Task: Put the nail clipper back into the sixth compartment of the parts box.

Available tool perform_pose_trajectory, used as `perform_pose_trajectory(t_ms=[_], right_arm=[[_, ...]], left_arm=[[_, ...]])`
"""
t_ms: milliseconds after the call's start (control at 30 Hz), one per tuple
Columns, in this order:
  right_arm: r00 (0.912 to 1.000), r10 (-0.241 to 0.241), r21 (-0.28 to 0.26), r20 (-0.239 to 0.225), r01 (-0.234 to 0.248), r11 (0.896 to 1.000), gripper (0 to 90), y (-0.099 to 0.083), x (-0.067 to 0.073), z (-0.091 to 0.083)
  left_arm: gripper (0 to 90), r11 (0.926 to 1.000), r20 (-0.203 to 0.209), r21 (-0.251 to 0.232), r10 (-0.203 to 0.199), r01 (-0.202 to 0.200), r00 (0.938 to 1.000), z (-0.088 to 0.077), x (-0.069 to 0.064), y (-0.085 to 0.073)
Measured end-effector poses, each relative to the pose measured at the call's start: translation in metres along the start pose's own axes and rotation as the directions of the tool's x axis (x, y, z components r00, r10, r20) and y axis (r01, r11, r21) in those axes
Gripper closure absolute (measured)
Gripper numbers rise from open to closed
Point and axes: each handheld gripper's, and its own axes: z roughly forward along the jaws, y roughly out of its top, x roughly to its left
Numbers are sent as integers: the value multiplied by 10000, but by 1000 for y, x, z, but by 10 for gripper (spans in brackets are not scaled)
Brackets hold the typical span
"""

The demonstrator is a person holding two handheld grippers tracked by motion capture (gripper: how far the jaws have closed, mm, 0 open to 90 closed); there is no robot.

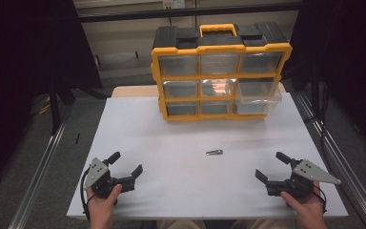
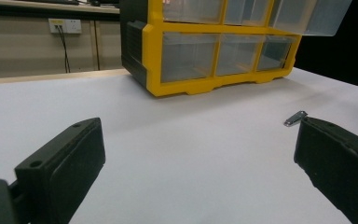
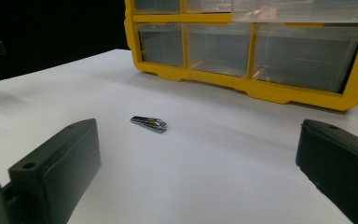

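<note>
Frame centre, high view: clipper (image 1: 214,152) on table (image 1: 138,138), below organiser (image 1: 220,71), one drawer (image 1: 259,98) out; left gripper (image 1: 126,166), right gripper (image 1: 270,166) agape, empty; start; next likely grasp clipper

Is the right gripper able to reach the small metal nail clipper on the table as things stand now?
Probably yes. The right gripper is open, and bare white table lies between it and the nail clipper; nothing stands in the way.

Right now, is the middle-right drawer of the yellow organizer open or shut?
Open. The middle-right drawer juts forward past the yellow organizer frame, overhanging the drawer below; its neighbours sit flush.
</note>
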Motion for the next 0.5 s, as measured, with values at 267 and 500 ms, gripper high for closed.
perform_pose_trajectory(t_ms=[267,500], right_arm=[[9995,-145,292,-278,153,9995,0,2,3,7],[9988,-150,562,-457,176,9983,1,7,3,17]], left_arm=[[19,10000,48,66,44,-45,10000,1,0,-1],[19,10000,-17,11,-21,21,10000,0,1,-1]])
